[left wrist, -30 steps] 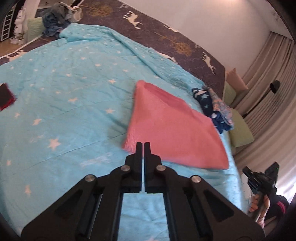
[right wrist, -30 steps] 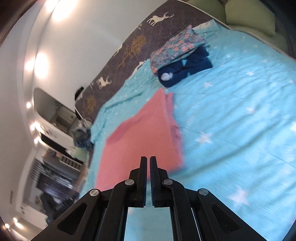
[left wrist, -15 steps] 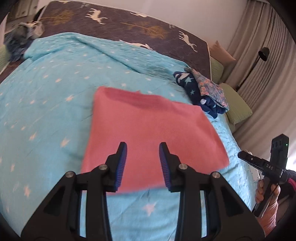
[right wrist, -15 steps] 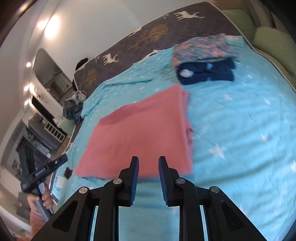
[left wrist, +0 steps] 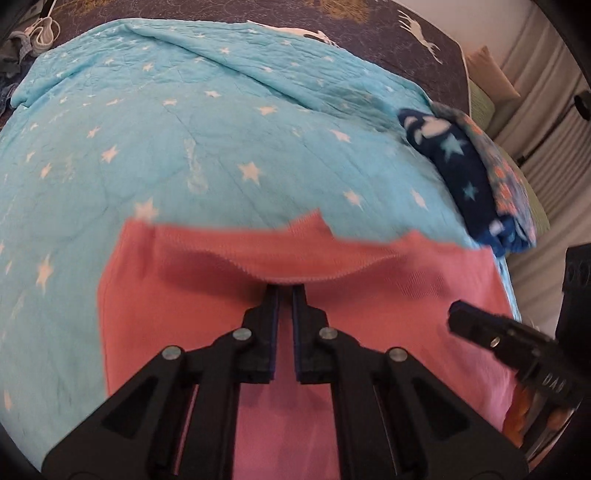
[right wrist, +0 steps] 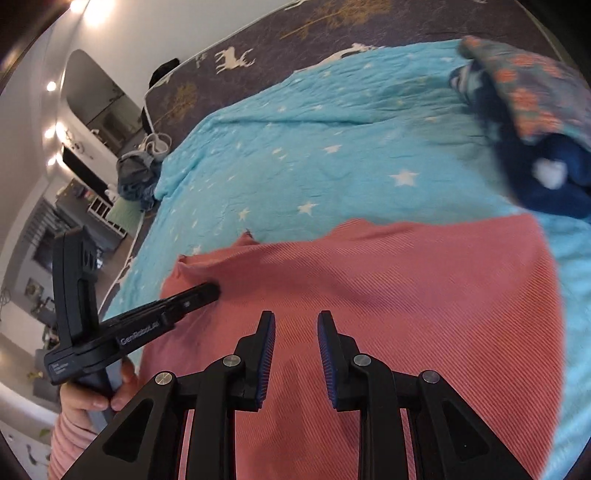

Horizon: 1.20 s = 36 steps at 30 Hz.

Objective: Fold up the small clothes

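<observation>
Left wrist view: turquoise star quilt (left wrist: pixel 221 147) over a deer-print bedspread (left wrist: pixel 424 33); curtains at right.
Pink garment (left wrist: pixel 388 314): near on the quilt, far edge now lifted.
Left gripper (left wrist: pixel 285 291): clamped on that edge; previously apart.
Right gripper (right wrist: pixel 295 321): jaws apart above the garment.

Right gripper (right wrist: pixel 295 325), jaws apart, above a pink cloth (right wrist: pixel 406 295) on the star-printed blue bedspread (right wrist: pixel 314 147); left gripper (right wrist: pixel 210 290) tip touches the cloth's left part.
</observation>
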Tool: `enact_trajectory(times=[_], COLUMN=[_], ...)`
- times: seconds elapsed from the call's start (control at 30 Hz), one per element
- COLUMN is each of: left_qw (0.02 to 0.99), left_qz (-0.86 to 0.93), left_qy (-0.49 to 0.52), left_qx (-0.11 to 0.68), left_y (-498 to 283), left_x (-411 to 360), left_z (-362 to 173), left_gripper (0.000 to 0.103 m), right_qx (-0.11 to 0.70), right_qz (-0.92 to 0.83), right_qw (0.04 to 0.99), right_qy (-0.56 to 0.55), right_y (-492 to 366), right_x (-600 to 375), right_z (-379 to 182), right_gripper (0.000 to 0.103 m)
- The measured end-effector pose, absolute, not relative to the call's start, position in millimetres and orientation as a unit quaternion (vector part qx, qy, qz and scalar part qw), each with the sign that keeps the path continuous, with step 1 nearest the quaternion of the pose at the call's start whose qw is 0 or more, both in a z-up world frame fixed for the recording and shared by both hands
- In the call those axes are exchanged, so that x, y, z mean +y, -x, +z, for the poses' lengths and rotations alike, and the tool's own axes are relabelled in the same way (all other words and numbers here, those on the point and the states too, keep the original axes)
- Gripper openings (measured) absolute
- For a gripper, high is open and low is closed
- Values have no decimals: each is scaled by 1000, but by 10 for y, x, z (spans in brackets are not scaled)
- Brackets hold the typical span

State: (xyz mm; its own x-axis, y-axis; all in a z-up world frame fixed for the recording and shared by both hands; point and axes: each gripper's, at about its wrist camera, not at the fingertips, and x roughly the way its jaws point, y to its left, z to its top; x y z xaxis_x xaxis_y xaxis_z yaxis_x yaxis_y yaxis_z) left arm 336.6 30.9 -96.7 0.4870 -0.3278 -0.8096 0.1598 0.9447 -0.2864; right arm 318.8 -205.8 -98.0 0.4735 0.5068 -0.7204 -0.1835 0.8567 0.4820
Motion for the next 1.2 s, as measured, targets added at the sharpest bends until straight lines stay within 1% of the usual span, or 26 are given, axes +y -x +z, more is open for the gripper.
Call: enact_trajectory(times=[0.07, 0.13, 0.17, 0.2, 0.23, 0.27, 0.33, 0.37, 0.4, 0.43, 0.47, 0.5, 0.53, 0.57, 0.6, 0.63, 0.67, 0.77, 0.8, 0.87, 0.97, 1.0, 1.03, 1.07, 1.1, 1.2], left_qw=[866, 872, 873, 873, 875, 878, 882, 884, 884, 885, 886, 887, 888, 889, 890, 891, 894, 895, 892, 889, 897, 905, 911, 915, 919, 912], left_qz=[-124, -111, -110, -110, -108, -103, -102, -107, -111, -115, -118, -123, -127, -130, -129, -123, -109, -102, -107, -109, -103, -103, -104, -104, -102, -81], left_qy=[75, 72, 83, 98, 110, 121, 130, 134, 137, 139, 142, 143, 138, 129, 117, 106, 96, 103, 111, 120, 111, 103, 94, 86, 69, 21], left_qx=[478, 470, 468, 465, 460, 452, 442, 436, 432, 429, 425, 421, 420, 420, 422, 423, 423, 422, 425, 429, 415, 400, 389, 381, 374, 402], left_y=[-3503, -3552, -3550, -3536, -3500, -3427, -3312, -3197, -3159, -3076, -2980, -2889, -2811, -2733, -2659, -2592, -2490, -2212, -2098, -1922, -1713, -1638, -1592, -1558, -1513, -1537], left_x=[335, 433, 530, 624, 713, 812, 913, 968, 986, 1012, 1035, 1041, 1030, 1012, 990, 978, 988, 1072, 1115, 1159, 1144, 1117, 1085, 1060, 1015, 924], left_z=[-996, -1022, -1022, -1011, -983, -938, -853, -790, -754, -720, -689, -672, -660, -660, -667, -677, -697, -763, -798, -847, -822, -783, -755, -740, -745, -890], left_gripper=[6, 6, 6, 6, 6, 7, 8, 12, 20, 25, 35, 39, 39, 41, 46, 49, 52, 56, 61, 66, 67, 76, 81, 90, 94, 96], right_qx=[471, 461, 454, 451, 451, 448, 426, 409, 396, 389, 384, 383, 381, 380, 379, 377, 375, 380, 385, 401, 410, 407, 404, 402, 403, 426], right_qz=[180, 102, 67, 59, 61, 58, 32, 23, 17, 17, 22, 28, 36, 41, 43, 46, 48, 61, 70, 78, 63, 56, 52, 51, 56, 62], right_qw=[848, 871, 878, 876, 866, 858, 862, 872, 880, 884, 888, 889, 891, 894, 897, 900, 902, 898, 894, 887, 891, 896, 900, 903, 902, 893], right_qy=[-164, -138, -135, -160, -206, -245, -273, -269, -262, -257, -252, -249, -242, -233, -221, -213, -209, -215, -219, -217, -185, -170, -154, -146, -143, -136], right_y=[-3337, -3432, -3447, -3435, -3400, -3346, -3185, -3098, -3008, -2956, -2888, -2839, -2780, -2721, -2662, -2578, -2479, -2164, -2022, -1758, -1480, -1412, -1358, -1321, -1307, -1322], right_x=[-2055, -2222, -2353, -2553, -2770, -2958, -3238, -3326, -3378, -3414, -3446, -3455, -3456, -3436, -3430, -3438, -3428, -3463, -3497, -3535, -3515, -3483, -3437, -3392, -3344, -3233], right_z=[-1059, -1142, -1178, -1239, -1294, -1319, -1245, -1164, -1086, -1032, -971, -926, -892, -864, -848, -845, -854, -899, -935, -1012, -1035, -1016, -991, -980, -979, -1092], right_gripper=[24, 23, 16, 4, 0, 0, 4, 5, 9, 10, 11, 12, 13, 19, 30, 37, 48, 50, 50, 50, 50, 50, 50, 50, 50, 50])
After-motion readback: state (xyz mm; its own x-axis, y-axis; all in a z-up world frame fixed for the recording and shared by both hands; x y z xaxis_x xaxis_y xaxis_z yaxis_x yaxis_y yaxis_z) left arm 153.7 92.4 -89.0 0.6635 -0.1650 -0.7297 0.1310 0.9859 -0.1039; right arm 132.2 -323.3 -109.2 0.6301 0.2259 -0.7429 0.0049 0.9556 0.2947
